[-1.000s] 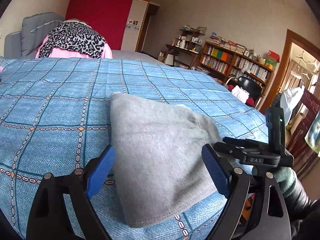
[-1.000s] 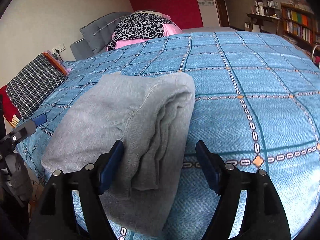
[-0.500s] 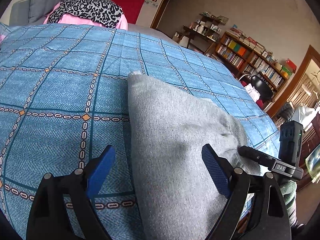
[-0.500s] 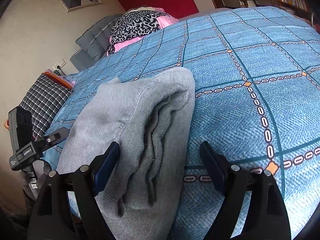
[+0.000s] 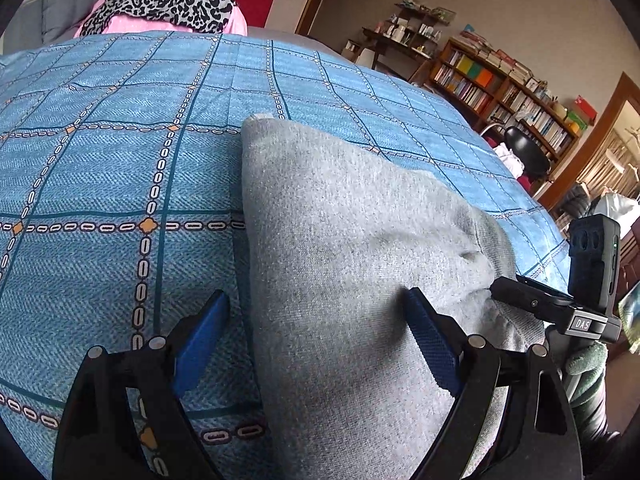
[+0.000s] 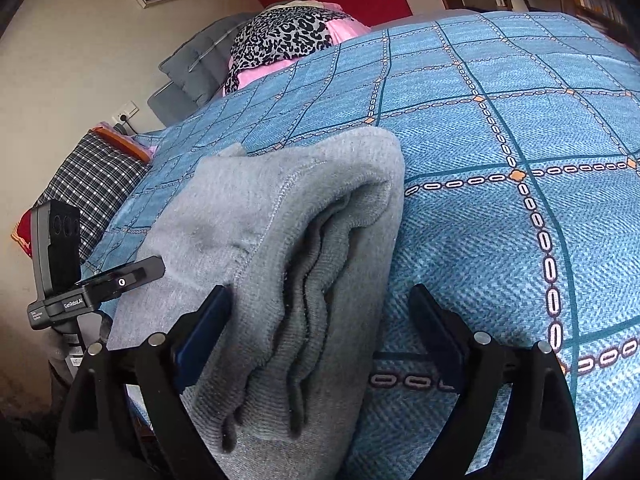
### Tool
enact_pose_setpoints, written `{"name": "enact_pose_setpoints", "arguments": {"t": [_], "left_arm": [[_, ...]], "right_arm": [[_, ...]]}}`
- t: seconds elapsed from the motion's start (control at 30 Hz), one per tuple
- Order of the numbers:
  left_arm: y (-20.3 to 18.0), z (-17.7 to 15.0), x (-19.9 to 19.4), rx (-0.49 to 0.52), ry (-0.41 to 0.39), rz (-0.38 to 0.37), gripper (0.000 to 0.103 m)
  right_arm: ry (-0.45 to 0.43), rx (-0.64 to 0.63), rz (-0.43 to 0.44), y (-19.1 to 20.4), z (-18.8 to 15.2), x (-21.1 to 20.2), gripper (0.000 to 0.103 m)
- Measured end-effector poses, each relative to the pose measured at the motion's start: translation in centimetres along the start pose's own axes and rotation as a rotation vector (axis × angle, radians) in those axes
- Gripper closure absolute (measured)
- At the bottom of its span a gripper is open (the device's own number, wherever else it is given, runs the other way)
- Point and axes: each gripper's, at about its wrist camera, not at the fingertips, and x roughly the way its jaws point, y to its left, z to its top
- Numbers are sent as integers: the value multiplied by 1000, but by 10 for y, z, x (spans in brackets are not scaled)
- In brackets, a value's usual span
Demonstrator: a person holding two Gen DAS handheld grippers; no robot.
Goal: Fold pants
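The folded grey pants (image 5: 360, 264) lie on the blue checked bedspread (image 5: 120, 160), their left edge between the spread, released left gripper (image 5: 316, 340), their layered right edge between the right gripper (image 6: 320, 332), jaws just widened, cloth running toward twelve o'clock.

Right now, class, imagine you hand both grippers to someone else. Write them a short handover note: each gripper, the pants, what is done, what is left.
Left gripper: open, straddling the left edge of the folded grey pants, gripping nothing.
Right gripper: jaws have just been opening; now open, the stacked layers of the right edge between them, not pinched.
Pants: a thick folded bundle near the front edge of the blue bedspread.
Done: several folds, layers stacked.
Left: probably one more fold or just tidying; hard to judge from here.
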Motion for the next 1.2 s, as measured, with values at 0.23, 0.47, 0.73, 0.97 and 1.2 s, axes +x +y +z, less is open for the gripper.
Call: {"name": "enact_pose_setpoints", "arguments": {"t": [0.23, 0.47, 0.73, 0.97, 1.2], "left_arm": [[1, 1, 7, 9, 27, -25, 15], [3, 3, 12, -5, 47, -50, 15], [5, 10, 17, -26, 87, -123, 20], [3, 16, 16, -67, 112, -169, 37], [-11, 28, -1, -50, 65, -145, 60]], "right_arm": [[17, -11, 40, 2, 2, 4, 22], [18, -12, 50, 2, 4, 7, 22], [19, -33, 71, 8, 6, 10, 37], [-33, -67, 86, 12, 0, 2, 50], [-117, -86, 111, 17, 0, -18, 57]]}}
